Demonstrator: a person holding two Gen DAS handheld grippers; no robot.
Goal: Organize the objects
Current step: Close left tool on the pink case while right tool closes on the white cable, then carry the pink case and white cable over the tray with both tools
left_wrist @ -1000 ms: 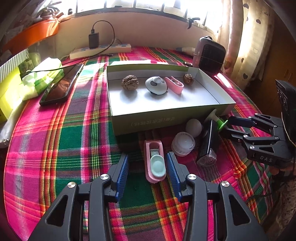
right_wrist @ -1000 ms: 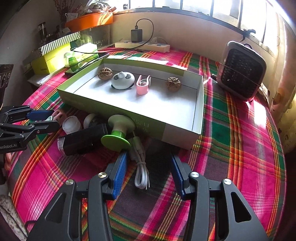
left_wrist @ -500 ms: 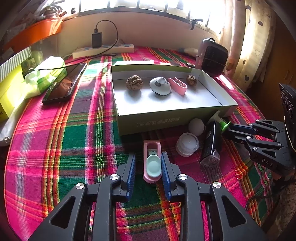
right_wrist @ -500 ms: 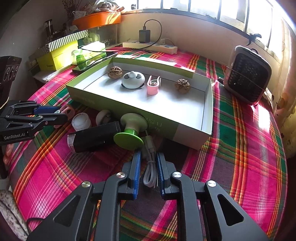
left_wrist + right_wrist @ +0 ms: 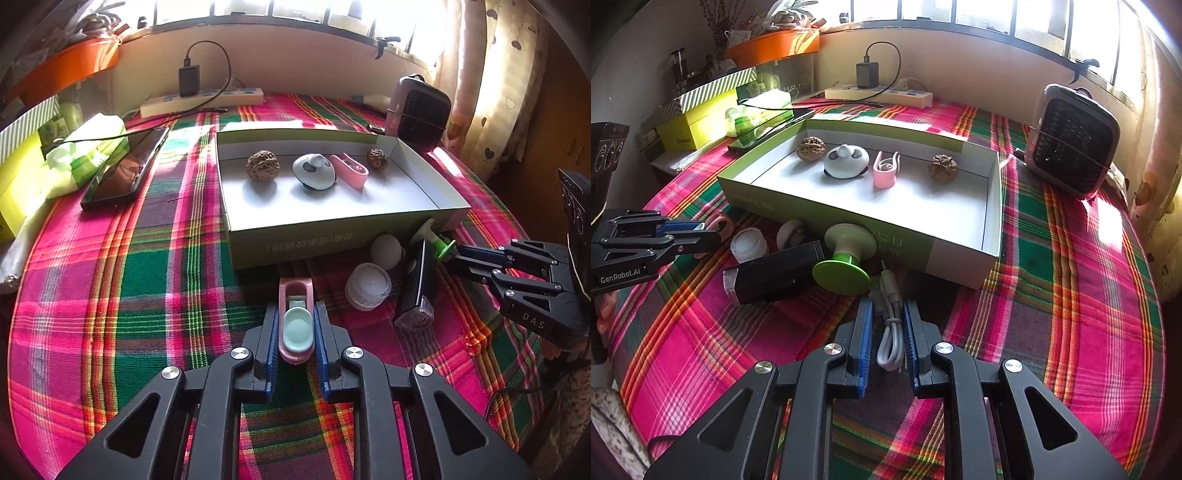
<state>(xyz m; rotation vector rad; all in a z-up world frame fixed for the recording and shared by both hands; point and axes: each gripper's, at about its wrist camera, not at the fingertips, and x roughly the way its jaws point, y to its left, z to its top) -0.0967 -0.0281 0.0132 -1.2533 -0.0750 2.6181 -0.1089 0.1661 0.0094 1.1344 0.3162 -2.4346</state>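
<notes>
Small pink plastic clip with a mint pad (image 5: 296, 325), just short of the green-walled cardboard tray (image 5: 332, 240), long axis aimed at that wall, clamped across its width by the left gripper (image 5: 295, 332). Beside the tray's near corner, coiled white cable (image 5: 891, 332), pinched likewise by the right gripper (image 5: 888, 334). Next, probably: lift, over the wall.

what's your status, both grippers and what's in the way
Left gripper shut on pink clip with mint pad. Right gripper shut on coiled white cable. Both items on plaid cloth; green cardboard tray's near wall ahead.
</notes>
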